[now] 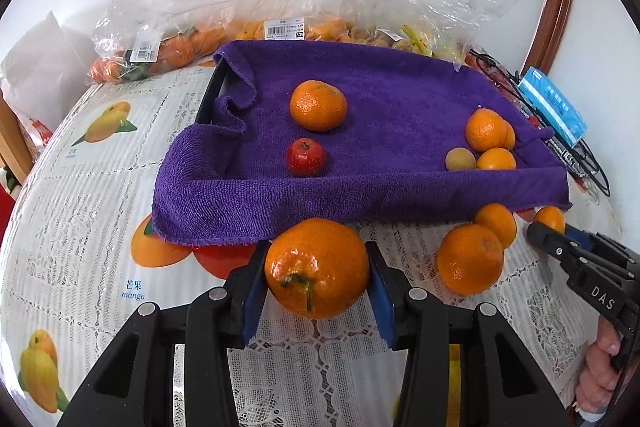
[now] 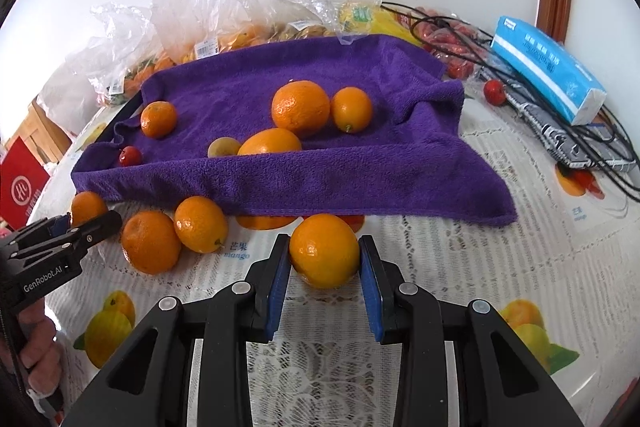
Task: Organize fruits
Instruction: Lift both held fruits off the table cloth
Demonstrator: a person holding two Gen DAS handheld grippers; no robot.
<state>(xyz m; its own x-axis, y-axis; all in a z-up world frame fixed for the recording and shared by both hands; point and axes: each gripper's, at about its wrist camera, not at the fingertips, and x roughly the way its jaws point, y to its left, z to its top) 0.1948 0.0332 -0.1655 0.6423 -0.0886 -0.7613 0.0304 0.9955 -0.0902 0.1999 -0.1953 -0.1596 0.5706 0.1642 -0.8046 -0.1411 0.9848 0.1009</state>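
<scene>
A purple towel (image 1: 400, 99) is spread over a tray on the tabletop (image 1: 100, 187), evidently as padding for sorted fruit; oranges (image 1: 318, 105) and a small red apple (image 1: 305, 156) are already laid on it. At six o'clock from the towel, a stemmed mandarin (image 1: 316, 267), glossy and dimpled, is clamped in the left claw (image 1: 316, 277). A smaller smooth orange (image 2: 324, 251) is gripped by the right claw (image 2: 325, 277), at six o'clock of the towel. Both are probably held for transfer onto it.
</scene>
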